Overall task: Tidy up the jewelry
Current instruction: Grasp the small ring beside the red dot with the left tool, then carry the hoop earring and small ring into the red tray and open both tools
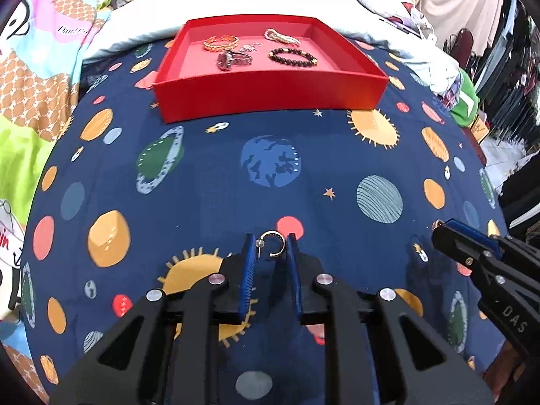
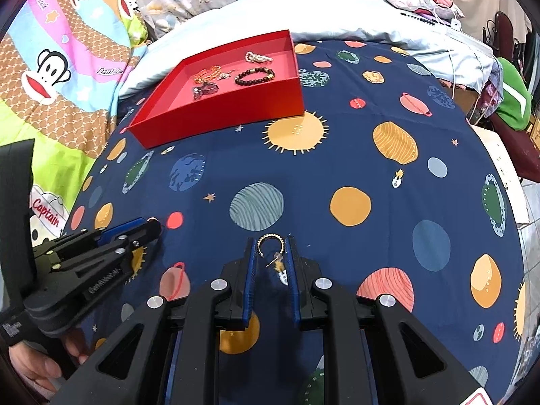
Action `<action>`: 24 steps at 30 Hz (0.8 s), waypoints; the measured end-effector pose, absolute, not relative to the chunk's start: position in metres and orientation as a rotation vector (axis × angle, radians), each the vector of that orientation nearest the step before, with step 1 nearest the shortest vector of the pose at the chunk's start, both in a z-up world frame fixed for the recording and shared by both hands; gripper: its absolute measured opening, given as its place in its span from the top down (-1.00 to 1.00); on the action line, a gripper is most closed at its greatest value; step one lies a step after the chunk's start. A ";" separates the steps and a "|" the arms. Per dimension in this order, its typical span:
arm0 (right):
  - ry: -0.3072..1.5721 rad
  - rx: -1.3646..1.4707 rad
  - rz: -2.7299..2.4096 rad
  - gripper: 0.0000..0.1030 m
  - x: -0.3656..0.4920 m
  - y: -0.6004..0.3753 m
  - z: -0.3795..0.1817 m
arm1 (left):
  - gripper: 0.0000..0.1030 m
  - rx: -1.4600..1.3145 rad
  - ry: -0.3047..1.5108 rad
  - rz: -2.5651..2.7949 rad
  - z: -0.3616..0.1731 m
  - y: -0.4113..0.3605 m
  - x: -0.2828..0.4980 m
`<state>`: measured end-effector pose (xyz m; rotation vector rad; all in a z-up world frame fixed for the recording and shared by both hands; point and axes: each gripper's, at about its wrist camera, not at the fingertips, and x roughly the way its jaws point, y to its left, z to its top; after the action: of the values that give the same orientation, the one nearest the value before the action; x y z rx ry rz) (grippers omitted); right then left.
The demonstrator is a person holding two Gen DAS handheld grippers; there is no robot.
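A gold hoop earring (image 1: 282, 241) sits between the blue pads of my left gripper (image 1: 271, 239), low over the planet-print sheet; both pads press on it. My right gripper (image 2: 270, 244) is shut on a second gold hoop earring (image 2: 270, 235) with a small post hanging below it. In the left wrist view the right gripper (image 1: 438, 231) shows at the right edge. In the right wrist view the left gripper (image 2: 155, 224) comes in from the left. Beyond both lies the red tray (image 1: 270, 99) (image 2: 219, 118), holding an orange braided bangle (image 1: 221, 42), a pearl bracelet (image 1: 280, 36), a dark bead bracelet (image 1: 293, 57) and a watch (image 1: 233, 59).
A dark blue bedsheet (image 1: 209, 182) with planets covers the bed. A white duvet (image 1: 135, 27) and cartoon-print bedding (image 2: 60, 67) lie behind and to the left. Clutter and a green garment (image 2: 513, 101) stand off the right edge. A person's hand (image 2: 33, 368) holds the left gripper.
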<state>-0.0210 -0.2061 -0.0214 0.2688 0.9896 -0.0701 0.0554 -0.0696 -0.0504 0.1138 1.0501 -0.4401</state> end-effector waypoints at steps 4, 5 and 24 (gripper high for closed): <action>0.982 0.264 -0.051 0.70 -0.025 -0.200 -0.016 | 0.66 0.095 1.042 -0.423 -0.039 -0.057 0.052; 0.980 0.263 -0.047 0.70 -0.026 -0.198 -0.015 | 0.66 0.091 1.042 -0.422 -0.037 -0.055 0.052; 0.944 0.229 -0.004 0.70 -0.033 -0.179 0.007 | 0.65 0.050 1.022 -0.400 -0.012 -0.033 0.042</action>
<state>-0.0330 -0.1792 0.0065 0.2290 0.9440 -0.0038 0.0421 -0.0333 -0.0122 0.0501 1.0216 -0.3999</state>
